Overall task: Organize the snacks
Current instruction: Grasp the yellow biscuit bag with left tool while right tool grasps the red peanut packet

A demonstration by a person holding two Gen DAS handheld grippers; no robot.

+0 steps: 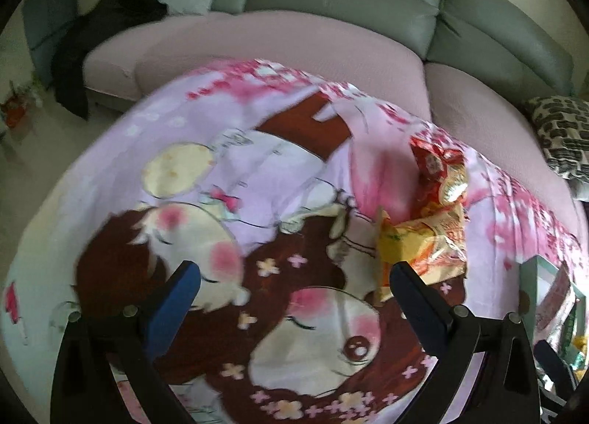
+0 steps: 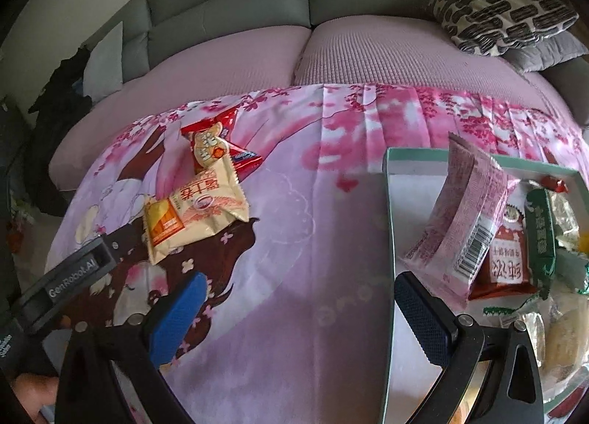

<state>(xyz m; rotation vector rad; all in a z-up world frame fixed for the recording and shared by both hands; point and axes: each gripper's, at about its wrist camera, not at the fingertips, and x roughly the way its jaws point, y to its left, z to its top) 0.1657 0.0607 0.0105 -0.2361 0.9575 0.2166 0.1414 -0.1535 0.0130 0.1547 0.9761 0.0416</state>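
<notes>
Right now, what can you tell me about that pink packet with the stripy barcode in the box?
The pink packet is a flat, sealed wrapper that looks like shiny plastic, printed with small pale pink text and a black-and-white barcode near its lower end. It stands tilted in the white box with the green rim, top edge leaning back, lower end resting on the box floor. Its right side overlaps a red snack packet. Neither hand-held gripper touches it.
</notes>
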